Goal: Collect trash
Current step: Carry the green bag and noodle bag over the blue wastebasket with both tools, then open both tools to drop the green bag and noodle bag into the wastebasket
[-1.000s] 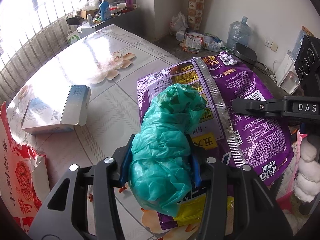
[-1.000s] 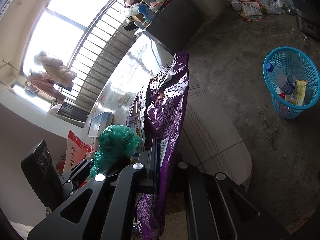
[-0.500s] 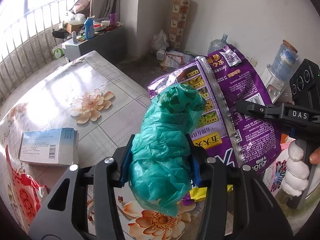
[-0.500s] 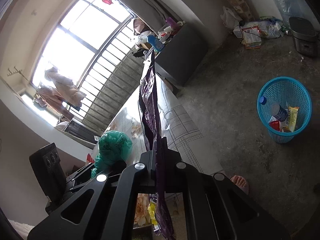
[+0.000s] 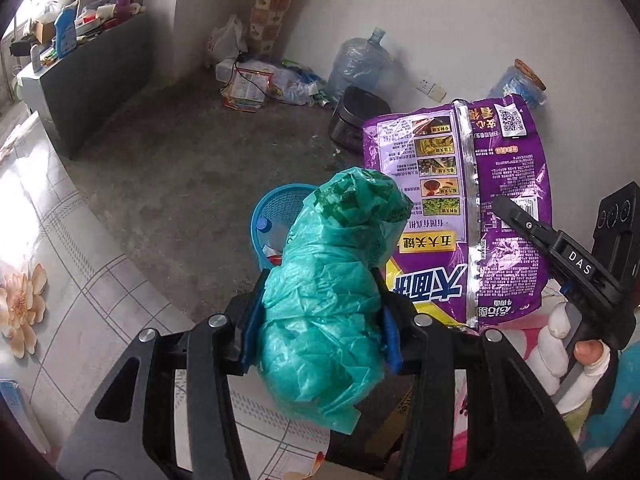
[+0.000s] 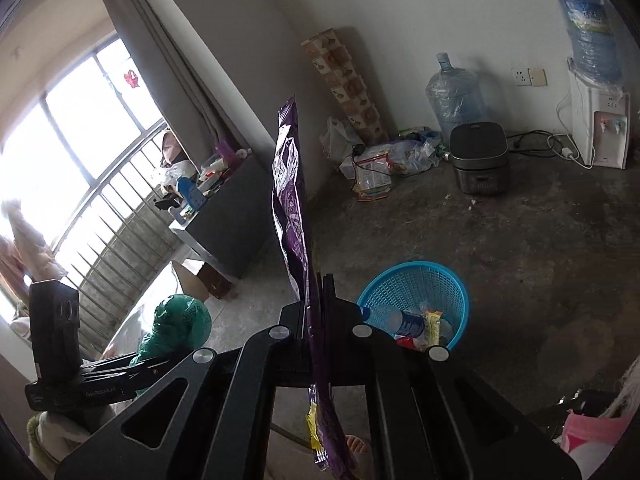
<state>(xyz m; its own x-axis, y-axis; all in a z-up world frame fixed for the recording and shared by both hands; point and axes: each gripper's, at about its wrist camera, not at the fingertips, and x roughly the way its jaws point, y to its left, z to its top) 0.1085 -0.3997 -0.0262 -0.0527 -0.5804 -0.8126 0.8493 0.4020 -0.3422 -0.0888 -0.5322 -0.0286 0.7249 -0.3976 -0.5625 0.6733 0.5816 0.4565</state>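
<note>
Both bags [image 5: 480,216] now floorward; long axes upright

bare floor [image 6: 540,260] around blue basket [image 6: 416,280]

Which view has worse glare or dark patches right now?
Right wrist view: the window is blown out white, the floor around the blue basket dim but readable. Left wrist view: even light, glare only on the tablecloth at left; the green bag is sharp. Both bend at the edges.
</note>
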